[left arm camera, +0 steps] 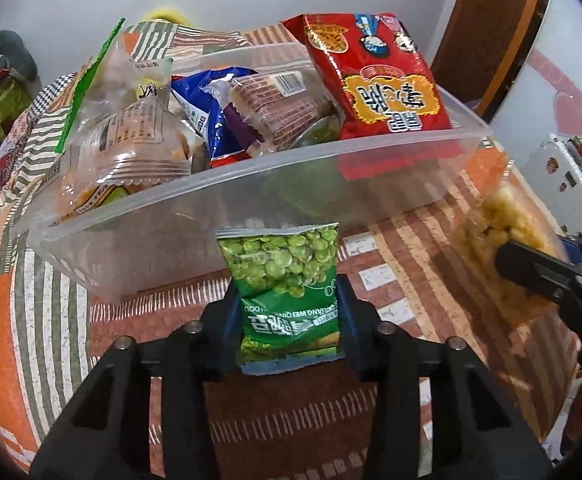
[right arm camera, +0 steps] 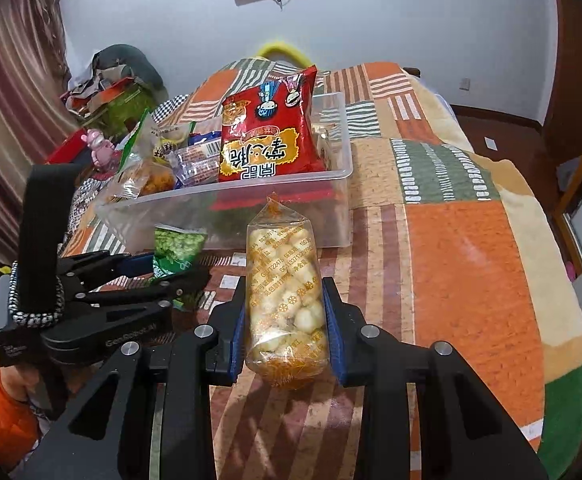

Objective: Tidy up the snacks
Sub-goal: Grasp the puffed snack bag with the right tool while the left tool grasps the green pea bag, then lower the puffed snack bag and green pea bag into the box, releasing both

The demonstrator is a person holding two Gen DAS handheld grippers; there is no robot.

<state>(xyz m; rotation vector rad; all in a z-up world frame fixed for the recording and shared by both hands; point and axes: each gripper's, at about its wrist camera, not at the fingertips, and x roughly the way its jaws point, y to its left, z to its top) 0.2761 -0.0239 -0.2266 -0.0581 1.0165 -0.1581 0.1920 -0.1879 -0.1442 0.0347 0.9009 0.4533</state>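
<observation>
Left gripper [left arm camera: 289, 312] clamped on green pea packet [left arm camera: 283, 268], right gripper [right arm camera: 287, 320] on puffed-snack bag [right arm camera: 285, 280]

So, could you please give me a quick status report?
Left claw shut on green pea packet. Right claw shut on puffed snack bag. Clear bin ahead, crowded.

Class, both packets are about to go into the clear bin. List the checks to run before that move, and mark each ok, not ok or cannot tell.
1. Left gripper shut on the green pea packet: ok.
2. Right gripper shut on the puffed-ball packet: ok.
3. Both packets outside the clear bin, on its near side: ok.
4. Free space inside the bin: cannot tell; the red packet and other packets crowd it.
5. Grippers apart from each other: ok.
</observation>
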